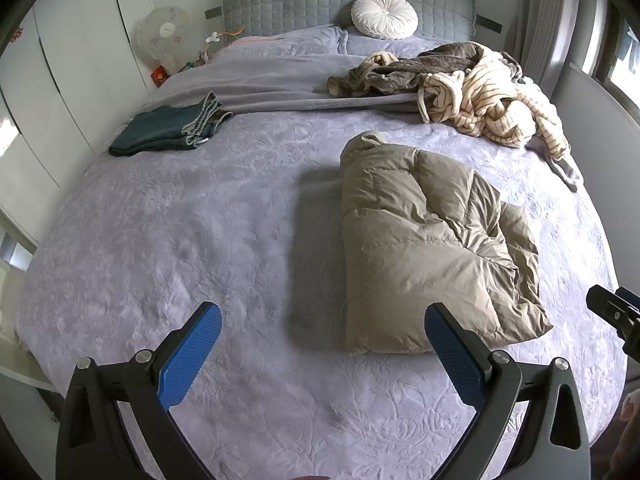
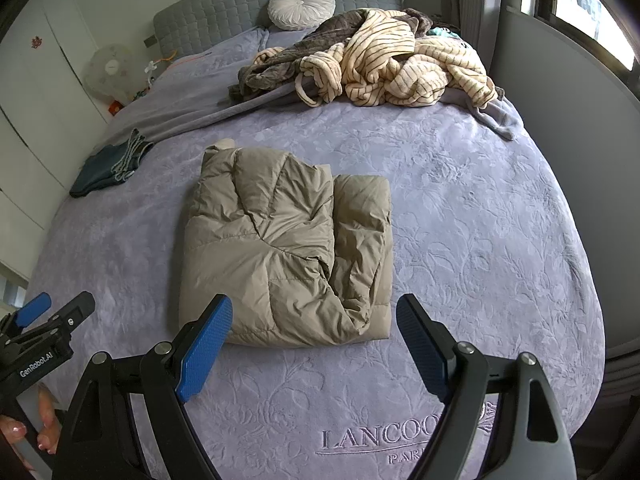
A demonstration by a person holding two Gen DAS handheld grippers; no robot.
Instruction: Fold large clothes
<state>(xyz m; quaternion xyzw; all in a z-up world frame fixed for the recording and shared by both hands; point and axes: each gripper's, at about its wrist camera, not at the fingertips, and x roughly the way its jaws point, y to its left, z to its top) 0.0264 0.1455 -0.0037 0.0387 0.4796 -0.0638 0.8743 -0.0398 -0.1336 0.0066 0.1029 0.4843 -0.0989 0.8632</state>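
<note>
Folded puffer jacket lengthwise toward the headboard; both grippers' jaws wide, empty.

Both grippers — left gripper, right gripper — black angular frames w/ silver round screws, blue dimpled pads on the fingers. White "GenRobot.AI" lettering on the left one's body. Hand — pale polished nails.

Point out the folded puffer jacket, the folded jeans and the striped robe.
puffer jacket (image 2: 280,248), right wrist view, top panel.
jeans (image 1: 164,130), left wrist view, top fold.
striped robe (image 2: 400,60), right wrist view, middle of heap.
</note>
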